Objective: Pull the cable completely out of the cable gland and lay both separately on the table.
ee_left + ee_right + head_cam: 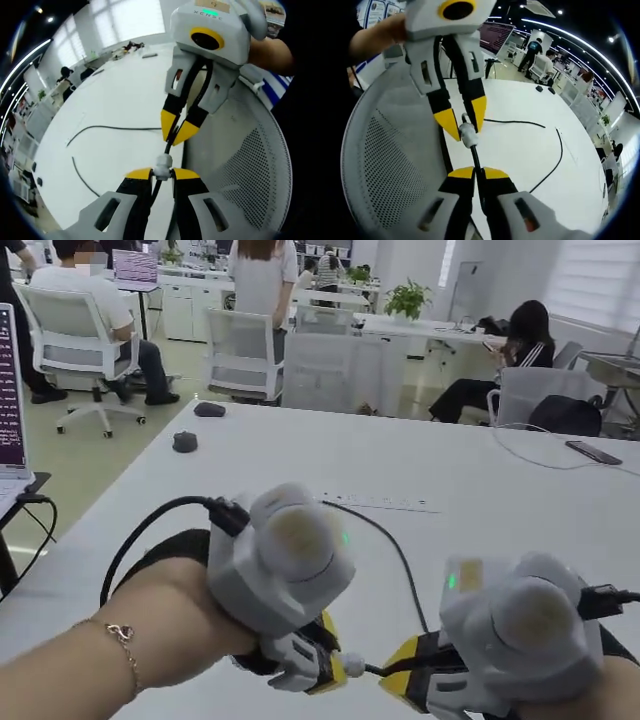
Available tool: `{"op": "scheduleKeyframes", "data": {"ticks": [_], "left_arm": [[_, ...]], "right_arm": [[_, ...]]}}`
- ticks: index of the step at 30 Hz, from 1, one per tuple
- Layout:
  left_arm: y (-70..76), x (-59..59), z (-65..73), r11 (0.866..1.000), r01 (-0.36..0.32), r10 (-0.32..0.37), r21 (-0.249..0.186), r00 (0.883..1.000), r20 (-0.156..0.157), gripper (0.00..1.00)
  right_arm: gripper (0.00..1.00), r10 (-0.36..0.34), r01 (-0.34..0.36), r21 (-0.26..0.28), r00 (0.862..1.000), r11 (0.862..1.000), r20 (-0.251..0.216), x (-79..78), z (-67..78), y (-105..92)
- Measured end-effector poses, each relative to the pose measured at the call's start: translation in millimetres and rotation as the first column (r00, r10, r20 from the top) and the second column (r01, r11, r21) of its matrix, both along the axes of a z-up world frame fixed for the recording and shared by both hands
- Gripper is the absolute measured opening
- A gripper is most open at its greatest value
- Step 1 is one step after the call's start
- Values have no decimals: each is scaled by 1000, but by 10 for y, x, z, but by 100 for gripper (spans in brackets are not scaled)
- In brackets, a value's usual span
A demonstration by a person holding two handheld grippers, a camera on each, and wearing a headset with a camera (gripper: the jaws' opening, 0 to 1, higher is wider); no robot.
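Head view: the left claw [335, 668] is clamped on the white cable gland [352, 665]. A short run of black cable [372, 670] leads from it into the right claw [398, 668], both held above the near edge of the white bench [480, 490].

Left gripper view: the 2 yellow tips of the left claw [162, 175] pinch the cable gland [162, 165]. The right claw [176, 131] grips the cable [169, 145] just beyond it, beside a white mesh chair back [250, 160].

Right gripper view: the right claw [477, 173] is closed tight on the cable [475, 157], which still sits in the cable gland [467, 134] held by the left claw [464, 122].
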State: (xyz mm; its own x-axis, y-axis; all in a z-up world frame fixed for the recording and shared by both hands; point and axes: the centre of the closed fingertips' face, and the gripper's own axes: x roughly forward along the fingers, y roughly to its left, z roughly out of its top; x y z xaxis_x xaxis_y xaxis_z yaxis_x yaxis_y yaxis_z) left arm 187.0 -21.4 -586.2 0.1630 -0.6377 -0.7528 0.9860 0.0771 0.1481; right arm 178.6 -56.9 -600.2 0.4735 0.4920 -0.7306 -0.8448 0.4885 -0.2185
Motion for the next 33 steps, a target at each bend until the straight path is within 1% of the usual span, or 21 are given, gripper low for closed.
{"op": "scheduleKeyframes", "data": {"ticks": [3, 6, 9, 11, 12, 13, 14, 15, 16, 18, 19, 20, 21, 23, 25, 26, 28, 30, 31, 32, 33], "left_arm": [[80, 69, 41, 999, -45, 45, -18, 999, 9, 15], [152, 123, 89, 996, -80, 81, -42, 997, 9, 15], [200, 148, 113, 994, -96, 97, -49, 995, 12, 15], [210, 156, 135, 993, -102, 103, -55, 995, 17, 15], [196, 163, 170, 991, -110, 112, -70, 994, 20, 15], [198, 168, 184, 991, -116, 118, -68, 993, 24, 15], [199, 166, 194, 992, -113, 115, -64, 993, 34, 15], [198, 172, 212, 992, -112, 115, -58, 992, 49, 15], [194, 167, 221, 993, -109, 112, -54, 992, 54, 15], [175, 151, 242, 993, -103, 106, -48, 992, 63, 15], [165, 143, 252, 994, -97, 101, -44, 992, 74, 15], [161, 138, 259, 995, -95, 98, -43, 992, 80, 15], [162, 125, 267, 995, -92, 95, -40, 992, 83, 15], [178, 117, 290, 995, -93, 96, -42, 992, 84, 15], [193, 120, 318, 994, -97, 102, -51, 991, 89, 15], [198, 127, 352, 993, -101, 107, -67, 990, 94, 15], [223, 123, 385, 991, -109, 115, -73, 990, 82, 15], [222, 144, 413, 988, -120, 128, -95, 989, 79, 15], [222, 151, 411, 988, -123, 131, -95, 988, 77, 15], [234, 164, 409, 987, -129, 136, -93, 987, 81, 12], [279, 185, 445, 993, -100, 107, -67, 987, 120, 1]], "right_arm": [[3, -36, 36, -16, 999, 999, 13, 23, -17, -157], [3, -110, 111, -17, 994, 994, 13, 49, -40, -369], [3, -158, 158, -55, 987, 986, 9, 70, -99, -558], [4, -173, 173, -69, 985, 982, 3, 73, -112, -600], [6, -184, 183, -62, 983, 981, 2, 87, -98, -585], [14, -197, 196, -44, 980, 980, -4, 99, -84, -553], [26, -162, 162, -22, 987, 987, -15, 78, -64, -455], [31, -126, 126, 2, 992, 992, -11, 70, 0, -328], [30, -122, 122, 13, 993, 992, 1, 82, 63, -266], [28, -84, 82, 77, 996, 994, 12, 92, 220, -13], [29, -56, 53, 101, 998, 993, 33, 101, 308, 138], [29, -35, 30, 102, 998, 994, 46, 102, 345, 217], [28, -12, 7, 85, 998, 996, 60, 102, 378, 289], [22, -2, -2, 49, 996, 999, 92, 143, 400, 328], [9, -22, 19, 27, 995, 999, 102, 189, 386, 295], [6, -12, 10, 25, 995, 1000, 95, 178, 368, 296], [5, -3, 1, 22, 996, 1000, 84, 159, 352, 295], [4, -8, 6, 29, 995, 1000, 96, 165, 380, 275], [4, -10, 7, 28, 995, 1000, 96, 166, 383, 269], [4, -19, 18, 15, 995, 1000, 95, 172, 373, 235], [4, -44, 50, -67, 994, 996, 97, 187, 310, 68]]}}
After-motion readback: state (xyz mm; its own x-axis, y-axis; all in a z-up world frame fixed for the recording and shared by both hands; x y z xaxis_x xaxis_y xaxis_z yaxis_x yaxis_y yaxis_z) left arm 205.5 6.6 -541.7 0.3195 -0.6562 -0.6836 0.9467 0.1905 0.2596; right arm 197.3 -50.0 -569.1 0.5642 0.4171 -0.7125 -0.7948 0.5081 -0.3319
